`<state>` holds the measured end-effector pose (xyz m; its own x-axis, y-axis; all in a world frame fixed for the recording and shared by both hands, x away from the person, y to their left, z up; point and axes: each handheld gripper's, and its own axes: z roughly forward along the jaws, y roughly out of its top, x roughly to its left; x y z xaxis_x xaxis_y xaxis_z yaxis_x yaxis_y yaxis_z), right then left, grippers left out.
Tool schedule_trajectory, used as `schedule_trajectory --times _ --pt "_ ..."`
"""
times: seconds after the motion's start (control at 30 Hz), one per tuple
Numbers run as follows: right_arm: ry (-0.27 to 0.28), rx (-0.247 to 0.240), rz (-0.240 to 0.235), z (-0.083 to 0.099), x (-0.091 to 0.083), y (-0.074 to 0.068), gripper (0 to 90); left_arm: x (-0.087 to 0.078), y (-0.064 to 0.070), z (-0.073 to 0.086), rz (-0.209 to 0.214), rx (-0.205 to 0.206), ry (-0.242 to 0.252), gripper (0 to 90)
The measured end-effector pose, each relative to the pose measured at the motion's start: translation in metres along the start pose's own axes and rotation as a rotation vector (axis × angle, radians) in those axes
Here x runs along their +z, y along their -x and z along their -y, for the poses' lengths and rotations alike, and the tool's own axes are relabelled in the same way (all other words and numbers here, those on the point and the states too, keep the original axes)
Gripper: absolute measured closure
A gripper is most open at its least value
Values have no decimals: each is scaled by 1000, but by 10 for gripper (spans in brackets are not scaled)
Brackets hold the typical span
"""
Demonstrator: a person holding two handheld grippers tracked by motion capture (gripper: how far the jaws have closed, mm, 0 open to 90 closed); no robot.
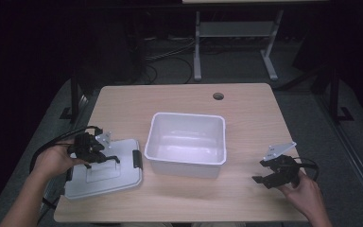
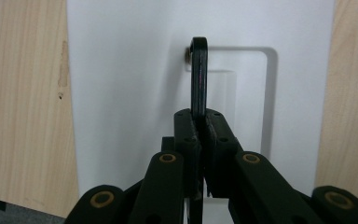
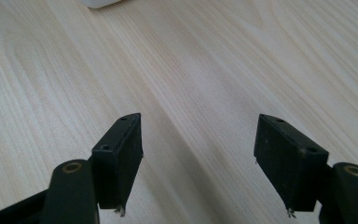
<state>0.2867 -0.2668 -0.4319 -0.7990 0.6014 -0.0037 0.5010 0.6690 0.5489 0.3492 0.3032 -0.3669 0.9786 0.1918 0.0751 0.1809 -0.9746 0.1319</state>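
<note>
A white plastic bin (image 1: pixel 187 116) stands open at the middle of the wooden table (image 1: pixel 246 109). Its flat white lid (image 1: pixel 123 177) lies left of it, near the front edge. My left gripper (image 1: pixel 108 160) is over the lid and shut on the lid's black handle (image 2: pixel 198 74), which stands up edge-on between the jaws of that gripper (image 2: pixel 199 123) above the lid's recessed panel (image 2: pixel 121 93). My right gripper (image 1: pixel 261 171) hovers low over bare table at the front right, open, and nothing lies between the jaws of that gripper (image 3: pixel 198 140).
A black latch (image 1: pixel 136 158) sits on the lid's right edge, close to the bin. A round cable hole (image 1: pixel 218 96) is at the table's far side. Beyond the table stand a grey desk frame (image 1: pixel 197 47) and floor cables. A corner of the bin (image 3: pixel 98 3) shows ahead.
</note>
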Motion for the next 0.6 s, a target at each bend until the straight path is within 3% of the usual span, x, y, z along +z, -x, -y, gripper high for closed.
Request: schedule_trajectory --times 0.6 --pt "-8 -2 -3 -1 1 -1 318 -39 8 2 -16 24 -24 852"
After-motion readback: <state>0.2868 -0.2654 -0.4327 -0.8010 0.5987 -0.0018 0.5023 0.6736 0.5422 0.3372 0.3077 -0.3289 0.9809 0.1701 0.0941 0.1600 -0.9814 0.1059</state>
